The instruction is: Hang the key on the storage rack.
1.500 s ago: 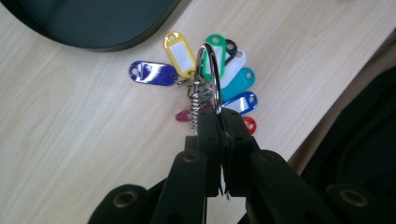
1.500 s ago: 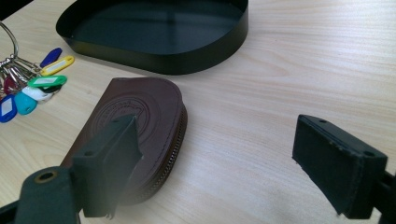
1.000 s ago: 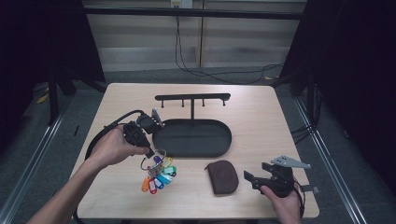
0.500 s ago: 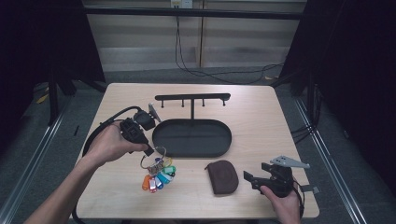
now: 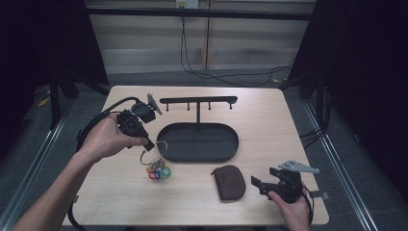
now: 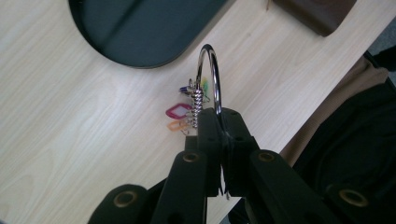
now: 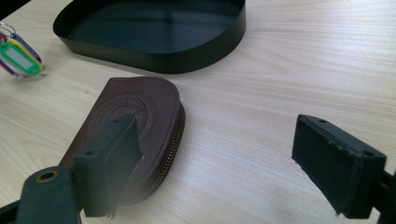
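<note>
Now, key ring lifted left of centre
Left gripper (image 5: 150, 144) clamps the key ring (image 5: 154, 152), tags (image 5: 158, 172) dangling; right gripper (image 5: 260, 185), lower right, gapes beside the brown pouch (image 5: 229, 183).

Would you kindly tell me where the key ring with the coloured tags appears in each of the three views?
High view: the key ring hangs left of centre from the left gripper, tags dangling beside the black oval tray.
Left gripper view: centre, its metal loop pinched between the jaws, tags below.
Right gripper view: top left edge, with just the coloured tags visible.
Shared landmark: the black oval tray.
</note>
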A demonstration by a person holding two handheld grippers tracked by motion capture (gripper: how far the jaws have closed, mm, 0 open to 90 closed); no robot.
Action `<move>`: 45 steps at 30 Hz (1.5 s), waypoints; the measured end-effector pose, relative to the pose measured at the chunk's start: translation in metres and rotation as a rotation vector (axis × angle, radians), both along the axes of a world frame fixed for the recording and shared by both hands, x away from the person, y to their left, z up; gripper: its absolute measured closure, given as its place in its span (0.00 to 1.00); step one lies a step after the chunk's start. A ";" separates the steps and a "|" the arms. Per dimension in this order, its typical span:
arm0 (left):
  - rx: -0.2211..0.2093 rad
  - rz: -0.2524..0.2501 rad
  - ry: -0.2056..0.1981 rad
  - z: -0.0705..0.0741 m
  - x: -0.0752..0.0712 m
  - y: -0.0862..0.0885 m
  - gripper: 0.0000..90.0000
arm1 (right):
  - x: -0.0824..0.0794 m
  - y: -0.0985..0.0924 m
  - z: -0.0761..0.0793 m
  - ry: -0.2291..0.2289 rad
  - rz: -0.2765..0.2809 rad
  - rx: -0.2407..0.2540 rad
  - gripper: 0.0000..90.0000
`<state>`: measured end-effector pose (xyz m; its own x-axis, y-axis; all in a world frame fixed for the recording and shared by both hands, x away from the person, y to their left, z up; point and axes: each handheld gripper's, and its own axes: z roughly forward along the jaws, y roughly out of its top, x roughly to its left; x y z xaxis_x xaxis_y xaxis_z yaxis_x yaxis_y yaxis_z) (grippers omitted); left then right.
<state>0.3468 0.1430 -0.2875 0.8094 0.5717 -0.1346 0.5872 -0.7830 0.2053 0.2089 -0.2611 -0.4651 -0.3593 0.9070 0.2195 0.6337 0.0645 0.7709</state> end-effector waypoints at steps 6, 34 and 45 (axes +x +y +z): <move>0.005 -0.023 -0.014 0.013 0.000 -0.002 0.98 | 0.000 0.001 0.000 -0.003 0.001 -0.002 0.17; 0.056 -0.033 -0.025 0.037 0.022 -0.011 0.98 | 0.000 0.000 0.000 -0.003 0.001 -0.006 0.17; 0.047 0.018 -0.024 0.042 0.036 -0.011 0.98 | 0.001 0.001 0.000 0.004 0.005 -0.007 0.17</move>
